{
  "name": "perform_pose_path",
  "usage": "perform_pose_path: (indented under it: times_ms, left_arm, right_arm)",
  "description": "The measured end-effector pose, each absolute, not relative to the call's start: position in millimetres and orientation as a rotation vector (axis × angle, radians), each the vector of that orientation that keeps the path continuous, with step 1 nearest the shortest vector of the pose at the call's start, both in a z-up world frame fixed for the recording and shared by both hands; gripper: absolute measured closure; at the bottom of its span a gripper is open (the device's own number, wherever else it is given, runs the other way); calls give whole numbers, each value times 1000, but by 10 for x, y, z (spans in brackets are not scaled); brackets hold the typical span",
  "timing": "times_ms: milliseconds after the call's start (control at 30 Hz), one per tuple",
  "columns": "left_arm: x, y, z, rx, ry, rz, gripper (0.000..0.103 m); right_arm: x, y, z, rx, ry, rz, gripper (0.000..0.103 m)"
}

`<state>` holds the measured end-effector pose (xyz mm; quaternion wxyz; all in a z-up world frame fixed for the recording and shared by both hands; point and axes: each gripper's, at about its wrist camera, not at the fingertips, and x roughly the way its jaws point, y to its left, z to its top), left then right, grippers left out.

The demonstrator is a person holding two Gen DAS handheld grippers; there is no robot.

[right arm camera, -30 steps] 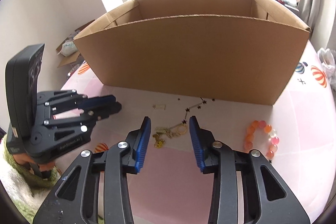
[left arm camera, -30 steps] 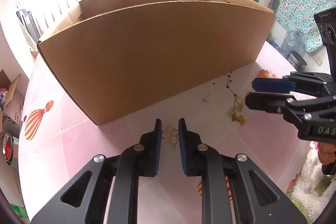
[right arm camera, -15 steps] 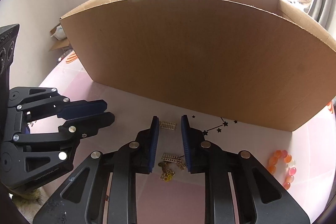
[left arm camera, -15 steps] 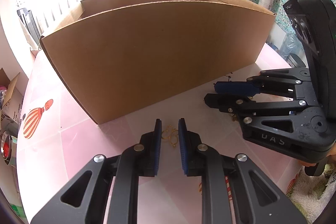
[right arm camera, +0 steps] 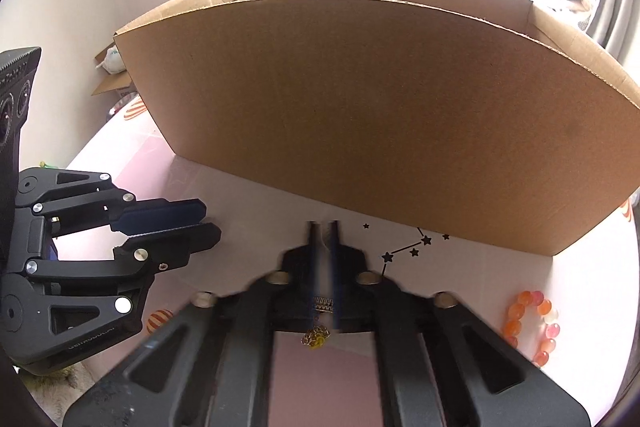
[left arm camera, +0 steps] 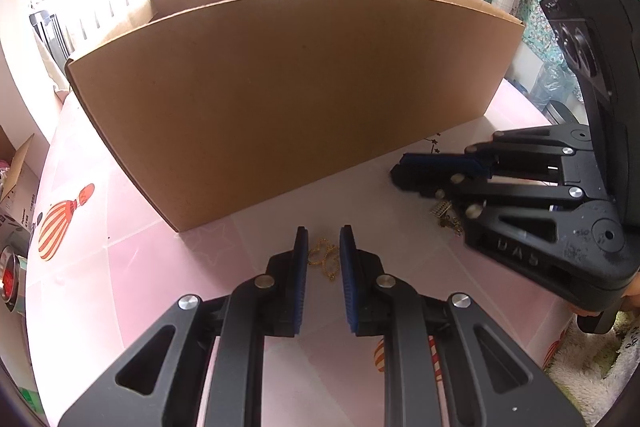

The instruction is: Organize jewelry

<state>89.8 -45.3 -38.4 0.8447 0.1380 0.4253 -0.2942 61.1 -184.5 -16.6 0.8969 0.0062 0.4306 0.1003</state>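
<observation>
The right gripper (right arm camera: 324,227) is pinching its blurred jaws together over a small rhinestone clasp (right arm camera: 323,304) with a gold chain (right arm camera: 316,338) trailing below (grip itself unclear); the left gripper (left arm camera: 323,239) is hovering, jaws slightly apart, around a gold chain piece (left arm camera: 325,255) lying on the pink table (left arm camera: 140,267) before the cardboard box (left arm camera: 280,99); a bead bracelet (right arm camera: 532,327) is lying nearby.

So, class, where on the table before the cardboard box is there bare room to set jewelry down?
Bare: the stretch between the balloon print and the left tongs, beside the corner of the cardboard box; also the patch between the star necklace and the bead bracelet. Crowded: around the right tongs, with gold pieces underneath.
</observation>
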Motion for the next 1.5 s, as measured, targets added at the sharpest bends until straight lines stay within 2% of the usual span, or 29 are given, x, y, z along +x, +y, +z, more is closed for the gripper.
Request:
perform_pose_path:
  times_ms: [267, 400, 467, 533, 600, 1067, 1367, 1467, 1500]
  left_arm:
    - [882, -481, -387, 307, 893, -618, 88]
    - [879, -489, -393, 312, 892, -615, 88]
    - [864, -482, -378, 309, 888, -610, 88]
    - [858, -471, -368, 304, 886, -604, 88]
    - [848, -465, -367, 299, 888, -601, 88]
    - [870, -406, -393, 283, 891, -608, 88]
    - [899, -392, -414, 272, 896, -606, 88]
    - [902, -395, -419, 277, 895, -609, 87]
    - [905, -393, -423, 277, 896, -609, 88]
  right_arm:
    - [598, -1939, -61, 13, 868, 235, 101]
    - [674, -1982, -54, 30, 888, 234, 90]
    - [723, -2018, -63, 73, 902, 226, 89]
    - [757, -2041, -75, 104, 907, 221, 80]
    - [773, -2043, -79, 123, 909, 215, 79]
    - [750, -2241, -168, 221, 911, 172, 78]
    - [679, -1959, -178, 82, 896, 123, 78]
    - [638, -1906, -184, 39, 898, 134, 82]
    - [621, -1895, -186, 31, 901, 140, 86]
